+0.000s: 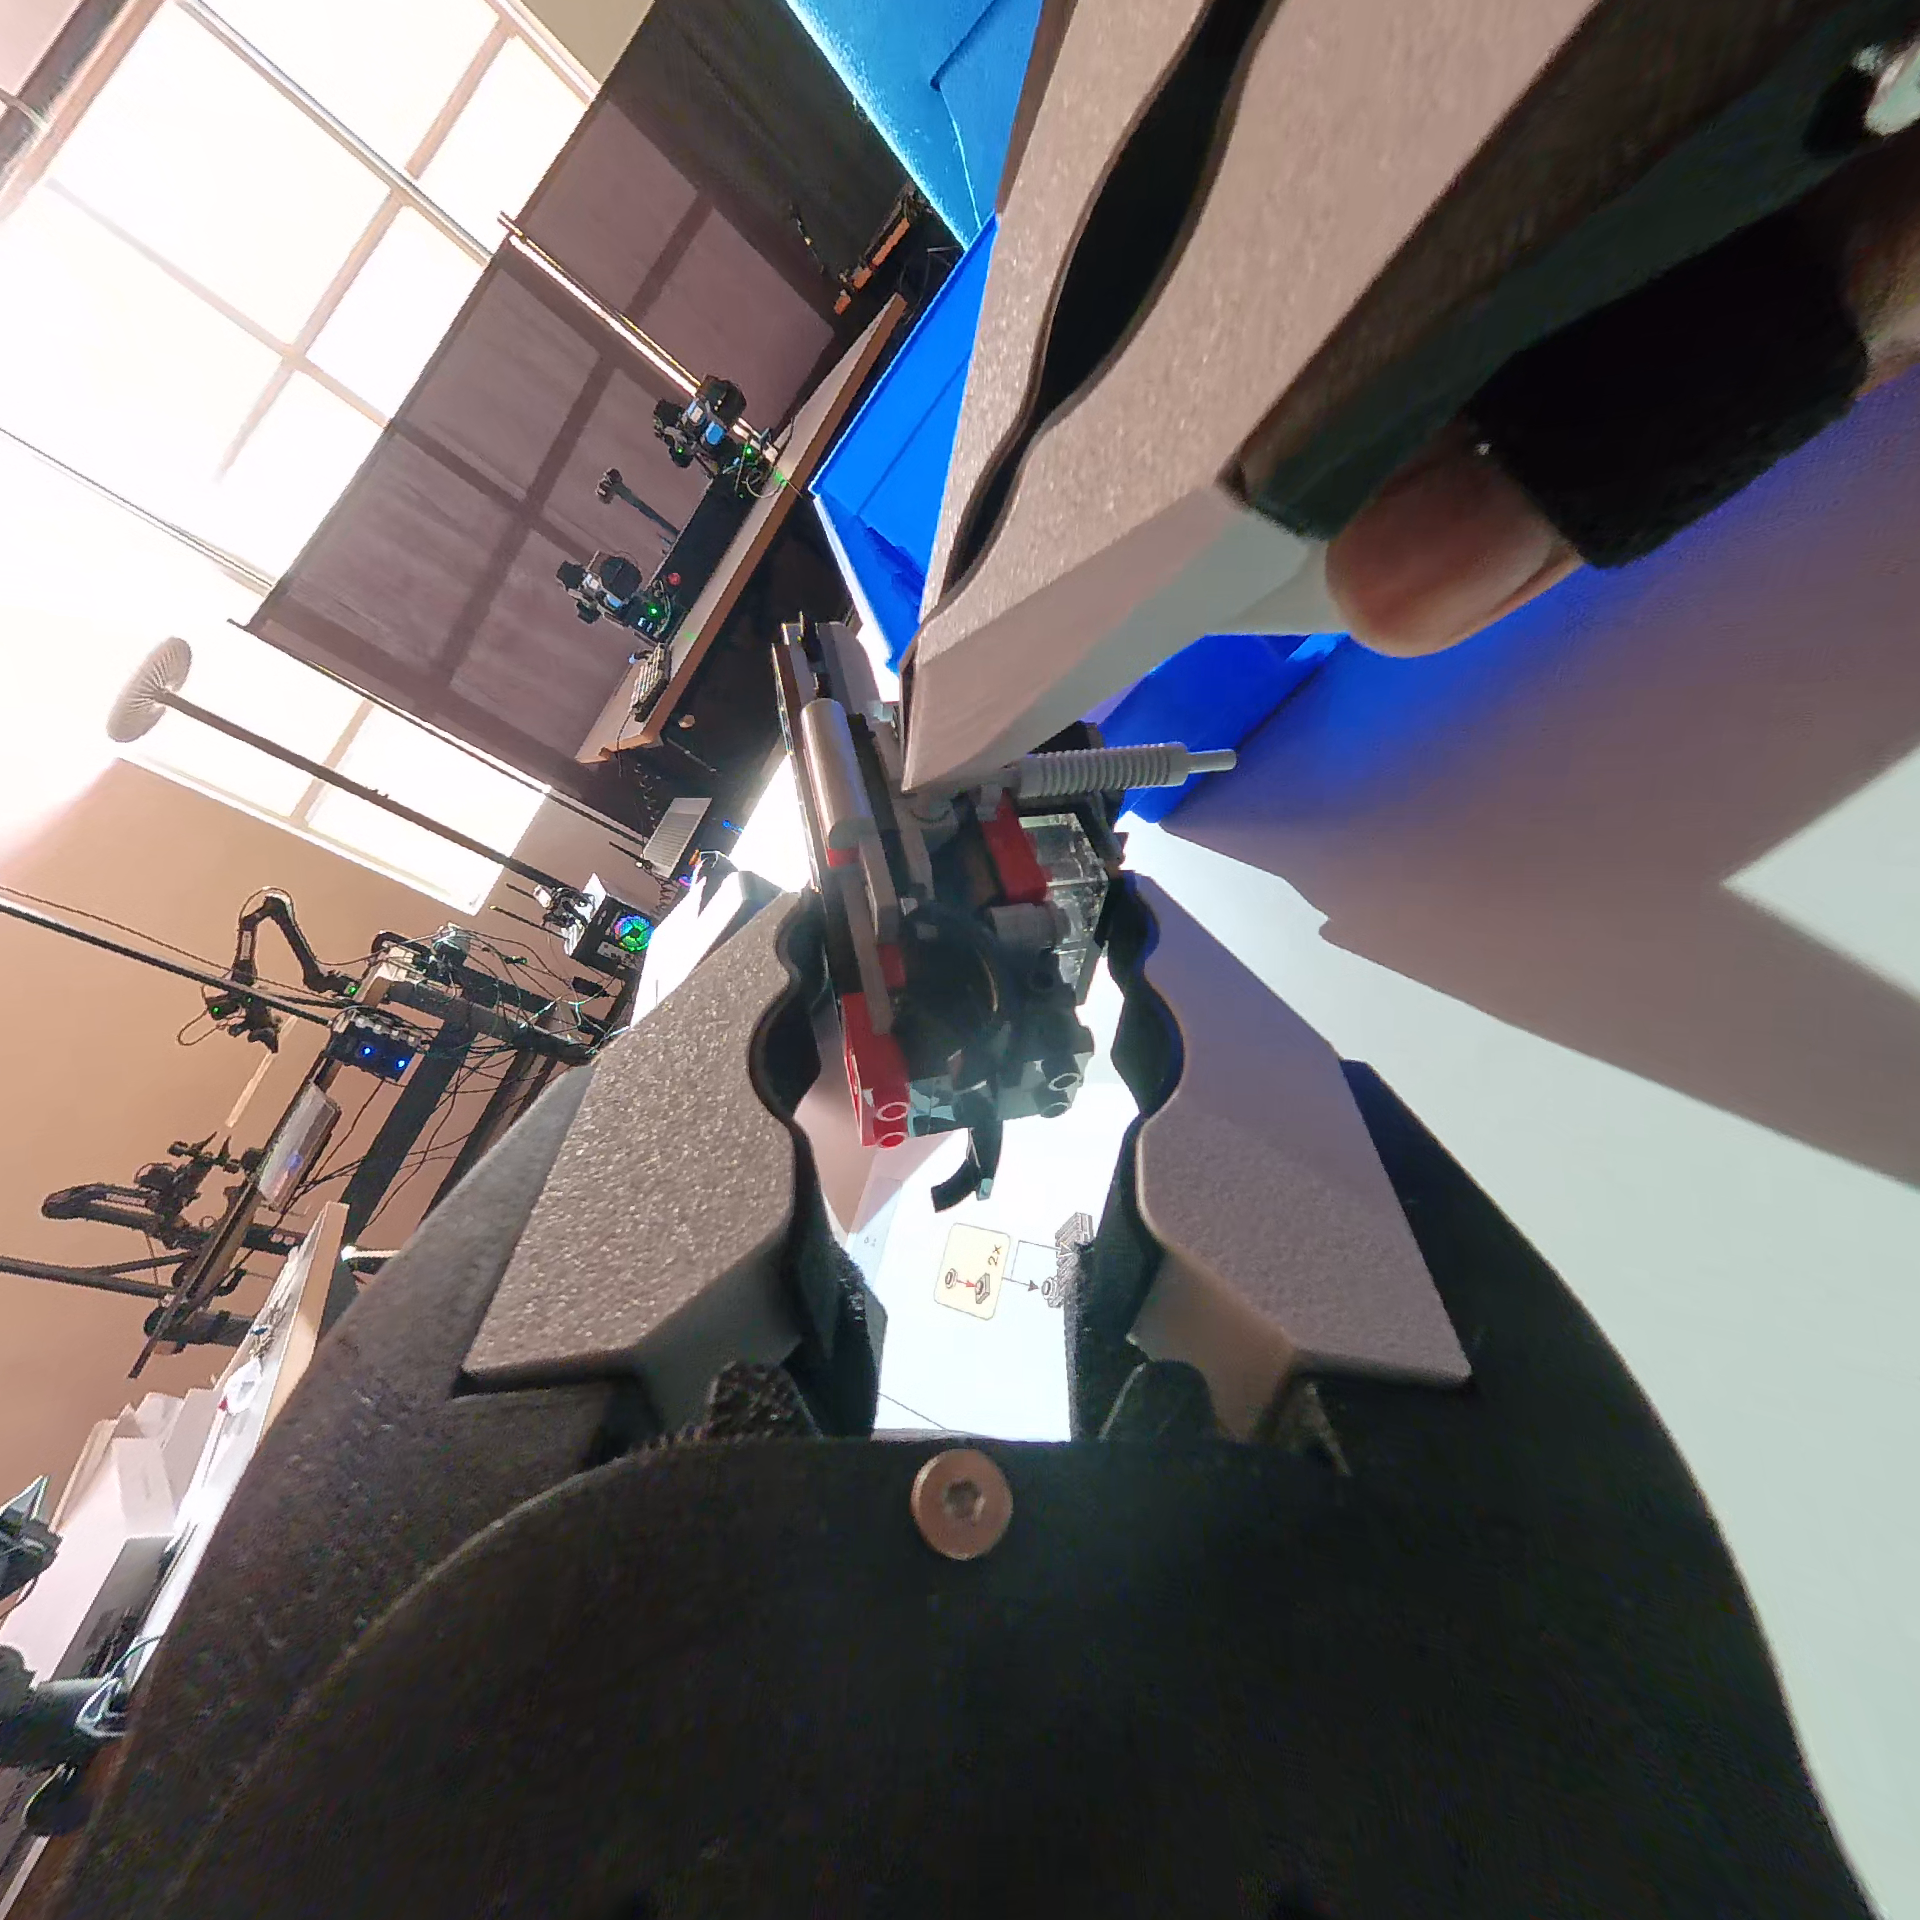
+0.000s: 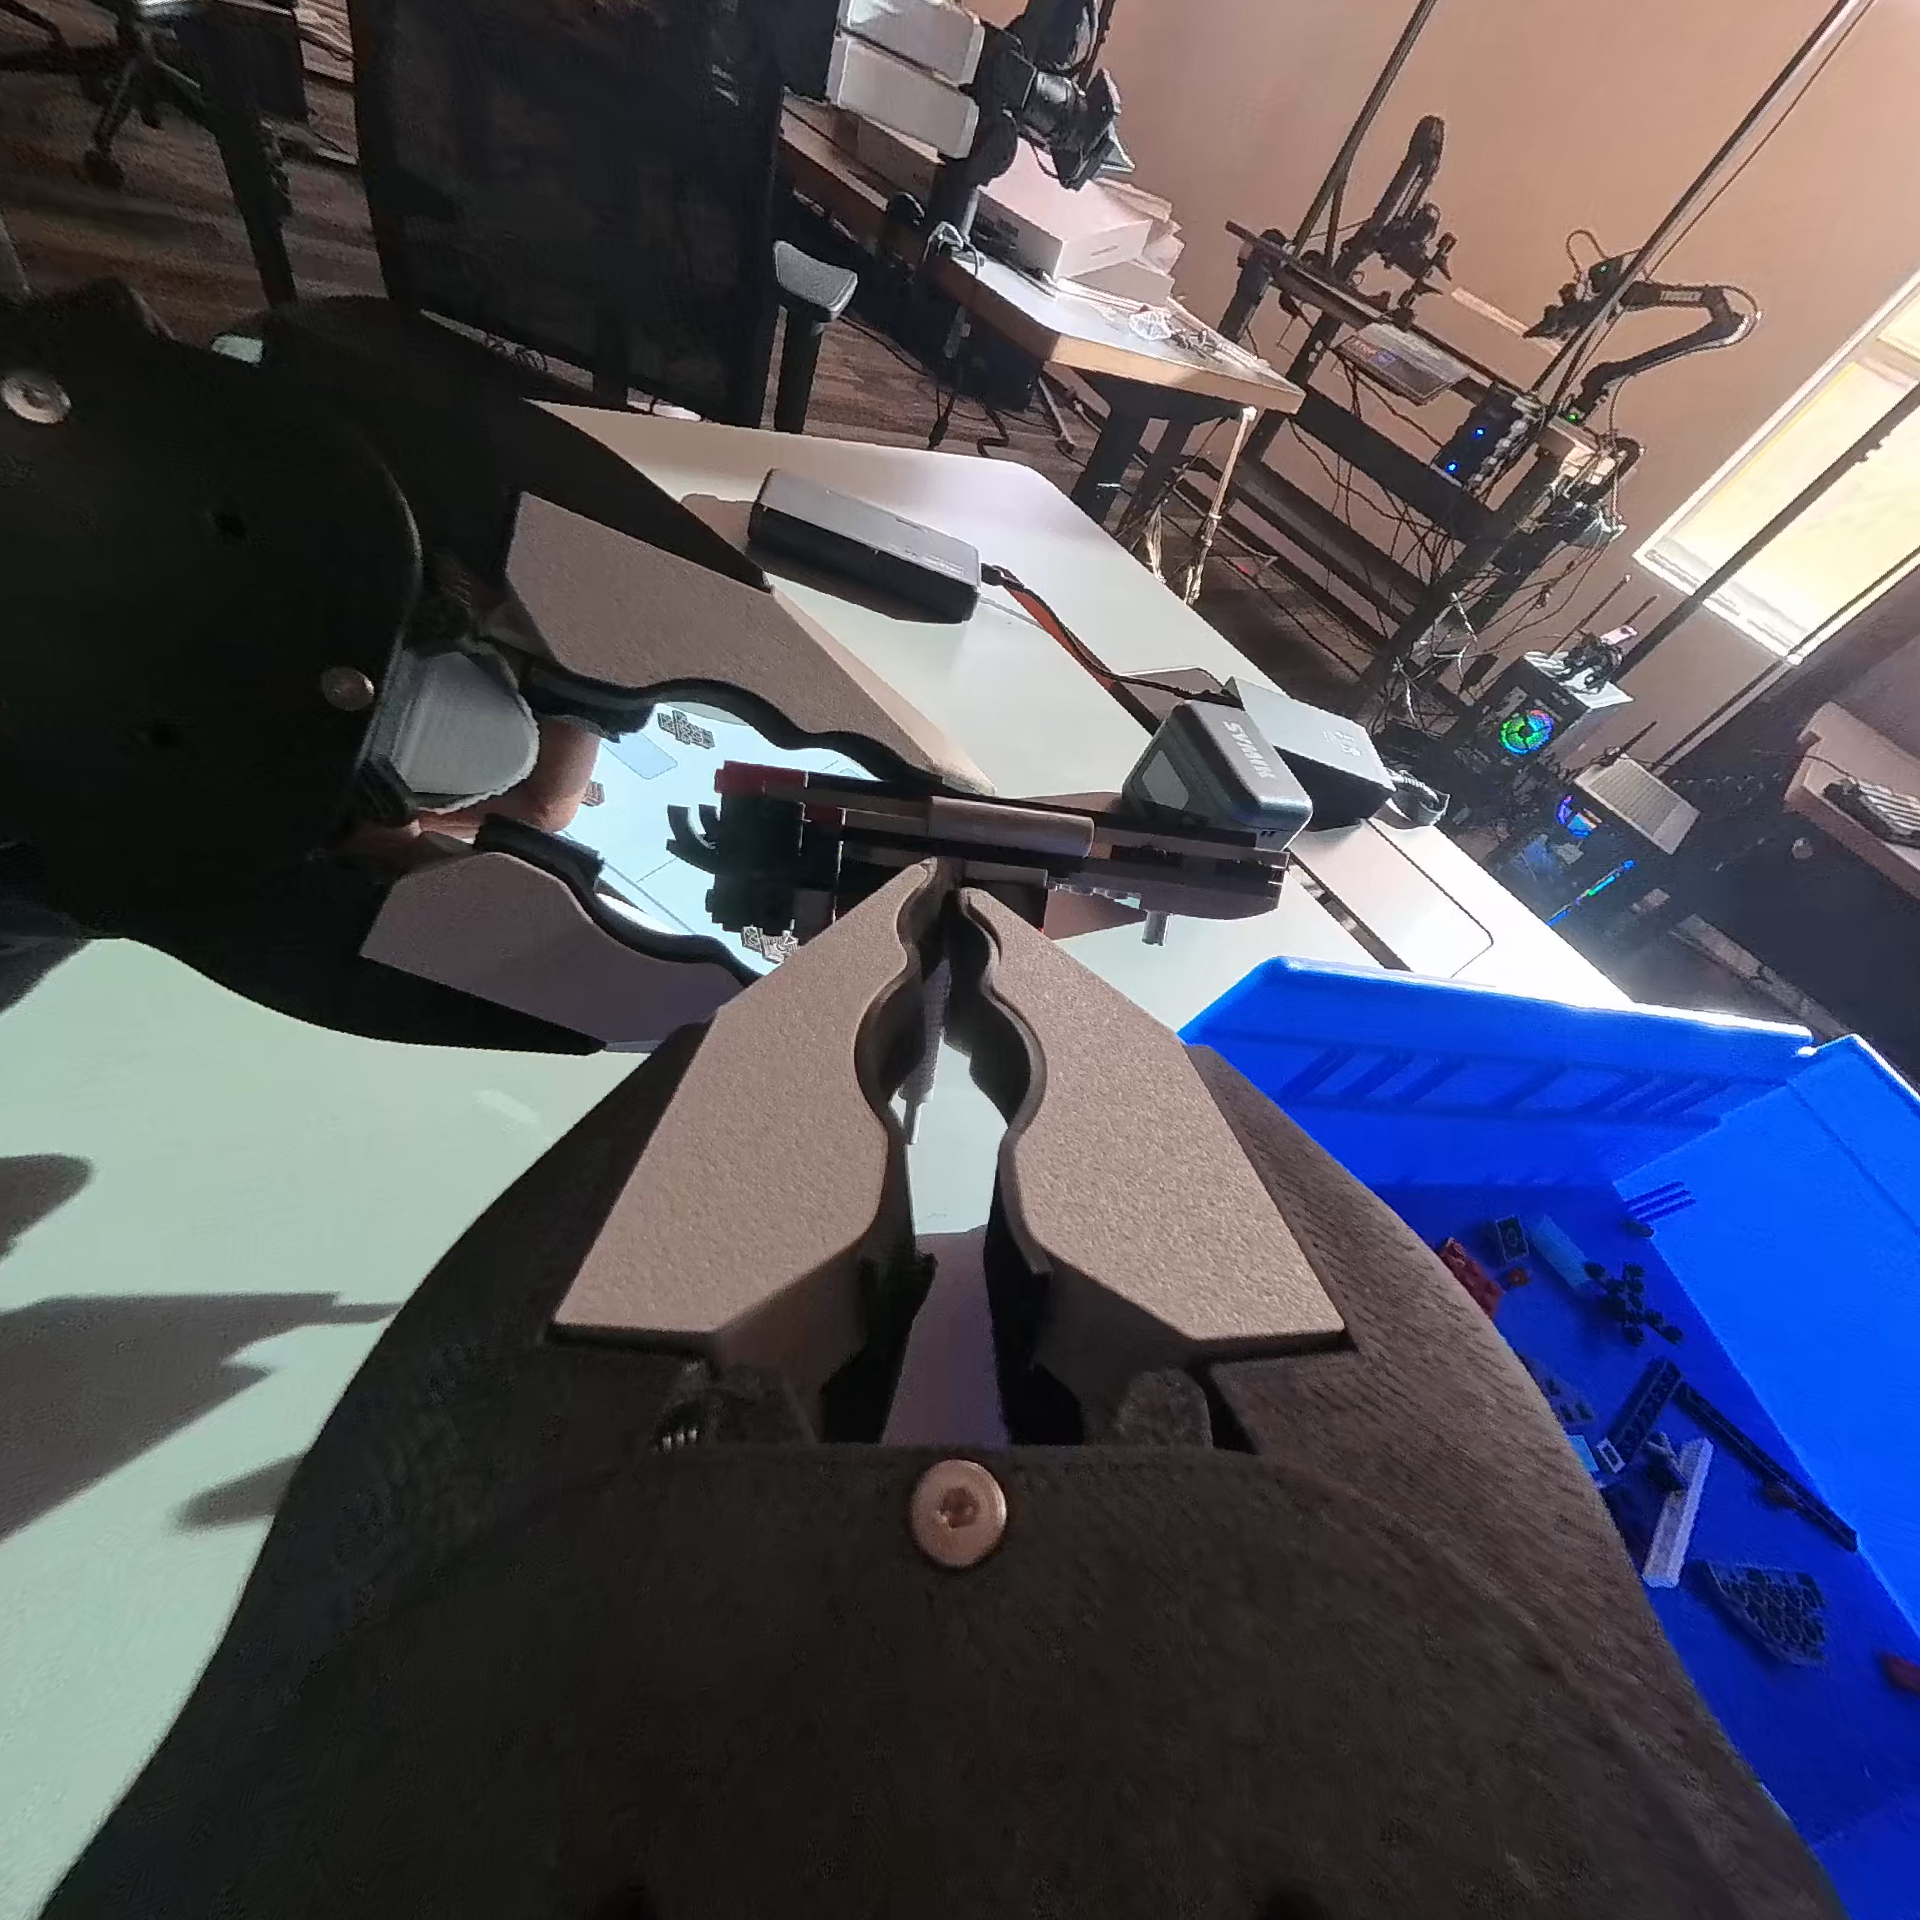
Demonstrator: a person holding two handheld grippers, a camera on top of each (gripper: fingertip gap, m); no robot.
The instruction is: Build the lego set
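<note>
Gripping the partly built lego model (image 1: 935, 966) above the tabletop (image 2: 260, 1039), the left tongs (image 1: 951, 997) clamp its black and red core. The right tongs (image 2: 940, 914), nearly closed, pinch a grey threaded pin (image 1: 1101, 774) against the model's near side. Light and rigid, the model looks prone to popping apart at its seams, so hold the dense block, not the long grey arm. Spare bricks lie in the blue bin (image 2: 1766, 1195) on the right.

A black power bank (image 2: 864, 558) and 2 grey adapters (image 2: 1218, 780) are lying on the white table (image 2: 1049, 665), cabled together.
</note>
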